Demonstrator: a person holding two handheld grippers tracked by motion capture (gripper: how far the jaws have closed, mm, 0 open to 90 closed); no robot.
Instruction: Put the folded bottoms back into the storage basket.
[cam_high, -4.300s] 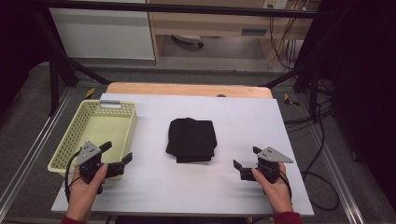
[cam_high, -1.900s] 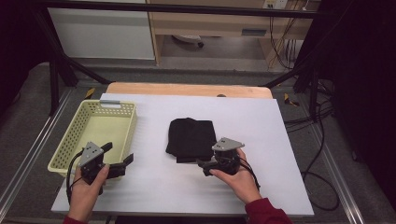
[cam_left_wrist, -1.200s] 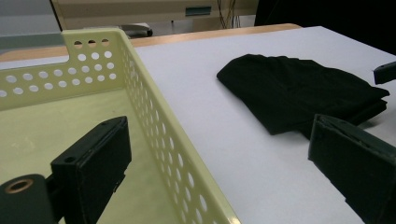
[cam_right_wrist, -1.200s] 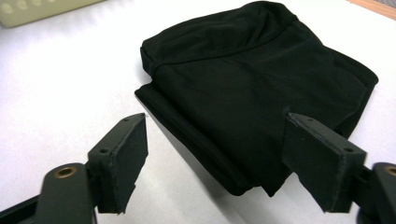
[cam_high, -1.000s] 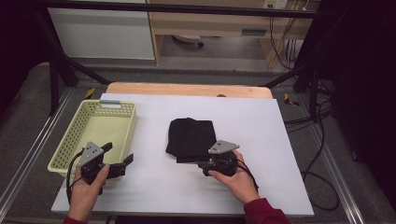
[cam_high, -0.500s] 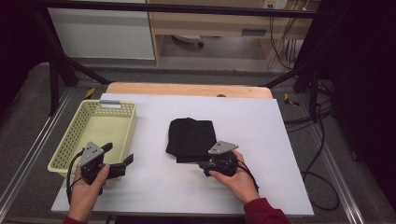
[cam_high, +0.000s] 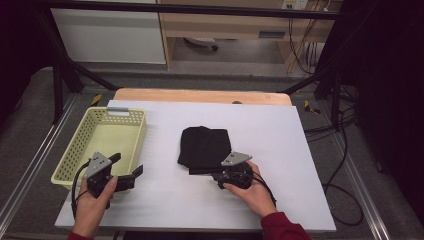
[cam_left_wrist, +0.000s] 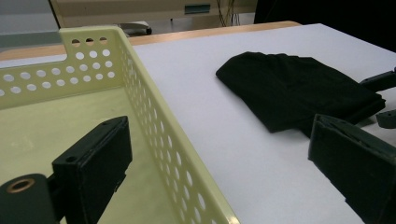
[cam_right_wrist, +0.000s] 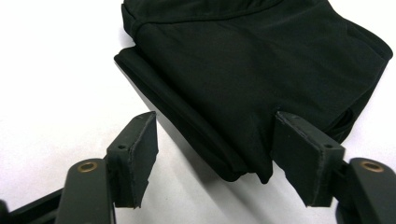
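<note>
Right gripper view: folded black cloth (cam_right_wrist: 252, 79) between tongs (cam_right_wrist: 215, 158)

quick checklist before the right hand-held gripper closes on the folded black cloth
1. Right hand-held gripper open: ok.
2. Near edge of the folded black cloth between its jaws: ok.
3. Jaws reach under the whole stack: cannot tell.
4. Pale yellow perforated plastic basket has room for the cloth: ok.
5. Left hand-held gripper open, apart from the cloth, by the basket's near corner: ok.
6. White table top bare between cloth and basket: ok.
</note>
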